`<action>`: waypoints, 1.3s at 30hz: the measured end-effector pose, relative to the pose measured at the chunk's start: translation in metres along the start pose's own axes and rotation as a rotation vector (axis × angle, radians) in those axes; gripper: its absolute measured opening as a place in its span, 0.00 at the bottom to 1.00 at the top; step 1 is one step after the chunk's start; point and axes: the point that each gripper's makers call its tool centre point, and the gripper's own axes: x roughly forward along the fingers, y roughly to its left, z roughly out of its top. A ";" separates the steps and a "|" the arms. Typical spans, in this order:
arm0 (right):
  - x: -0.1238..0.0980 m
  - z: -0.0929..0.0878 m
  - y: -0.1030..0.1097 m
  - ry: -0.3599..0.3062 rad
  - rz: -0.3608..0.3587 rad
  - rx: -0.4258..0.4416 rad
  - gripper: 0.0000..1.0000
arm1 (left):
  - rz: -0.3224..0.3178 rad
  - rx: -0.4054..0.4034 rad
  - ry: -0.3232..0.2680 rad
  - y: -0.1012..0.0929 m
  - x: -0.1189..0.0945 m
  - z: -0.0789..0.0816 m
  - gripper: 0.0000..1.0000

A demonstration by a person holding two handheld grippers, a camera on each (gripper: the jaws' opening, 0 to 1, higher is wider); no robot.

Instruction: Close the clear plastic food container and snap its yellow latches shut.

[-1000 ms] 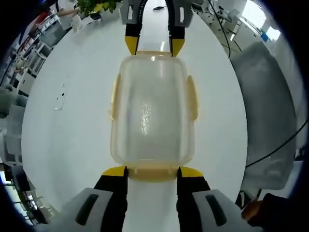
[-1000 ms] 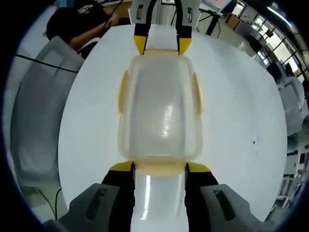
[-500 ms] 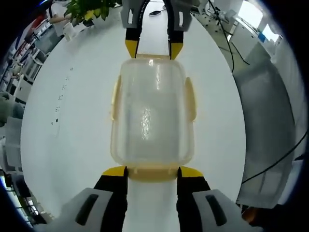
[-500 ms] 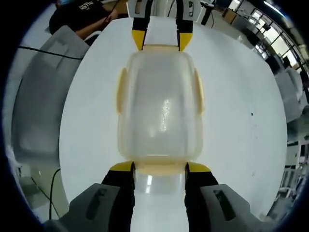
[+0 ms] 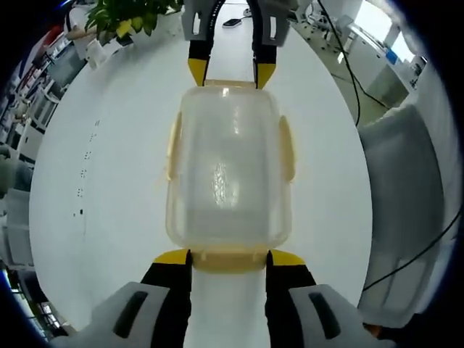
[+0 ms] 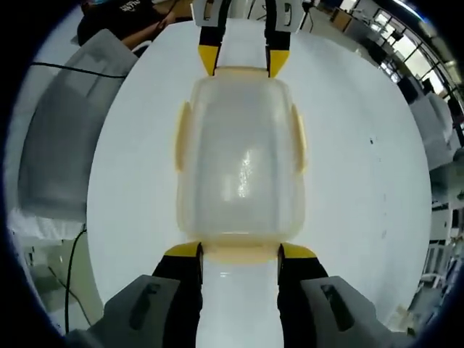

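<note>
A white round worktop (image 5: 109,188) is carrying the clear container (image 5: 228,170), with grey chairs (image 6: 61,138) and a potted plant (image 5: 127,13) sitting around its edge. The left gripper (image 5: 228,255) and right gripper (image 6: 240,249) are meeting the container at opposite ends, each with its 2 yellow-tipped fingers (image 5: 172,257) spread wide, touching the end latches (image 6: 240,251) rather than clamping.

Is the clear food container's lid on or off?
On: the lid covers the container, yellow side latches lying against its sides. Whether they are snapped, cannot tell.

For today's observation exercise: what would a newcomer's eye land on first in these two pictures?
The clear container, lid on, fills the middle of both views, with yellow latches along its sides. Yellow-tipped tongs meet it at both ends: the left tongs at one, the right tongs opposite, over a white table.
</note>
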 end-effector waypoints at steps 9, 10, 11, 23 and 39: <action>0.000 -0.023 0.004 -0.002 0.007 0.010 0.36 | -0.027 -0.001 0.008 -0.003 0.014 0.019 0.34; 0.000 -0.025 0.004 0.001 0.008 0.010 0.36 | -0.028 -0.001 0.007 -0.003 0.014 0.021 0.34; 0.001 -0.027 0.004 0.004 0.007 0.010 0.36 | -0.029 -0.001 0.005 -0.003 0.014 0.023 0.34; 0.003 -0.033 0.004 0.002 0.018 0.008 0.37 | -0.036 -0.005 0.028 -0.005 0.018 0.026 0.34; 0.024 -0.080 0.015 0.119 -0.004 0.071 0.06 | -0.066 -0.134 0.107 -0.017 0.027 -0.004 0.39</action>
